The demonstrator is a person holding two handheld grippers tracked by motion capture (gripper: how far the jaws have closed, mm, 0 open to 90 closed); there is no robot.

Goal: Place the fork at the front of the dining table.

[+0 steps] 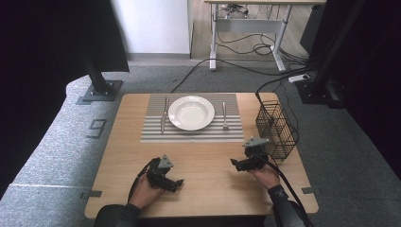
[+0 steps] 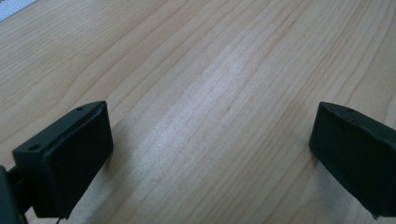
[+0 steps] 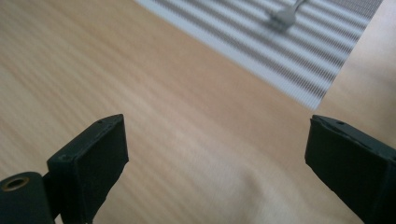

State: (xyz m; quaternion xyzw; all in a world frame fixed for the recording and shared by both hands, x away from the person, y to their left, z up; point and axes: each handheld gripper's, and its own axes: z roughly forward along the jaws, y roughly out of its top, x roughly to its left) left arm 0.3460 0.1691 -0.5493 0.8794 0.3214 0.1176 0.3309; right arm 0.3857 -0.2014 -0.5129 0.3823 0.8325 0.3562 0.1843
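The fork (image 1: 225, 116) lay on the striped mat (image 1: 191, 134) just right of the white plate (image 1: 191, 112), mirroring the knife (image 1: 163, 121) on the plate's left, a setting centred toward the worktop's (image 1: 208, 175) far edge. The right gripper (image 1: 235, 163), nearest the fork and beside the wire basket (image 1: 275, 130) at the right edge, had its fingers (image 3: 91, 158) wide apart, empty. The left gripper (image 1: 178, 182) rested near the front edge, fingers (image 2: 70, 154) apart over bare wood
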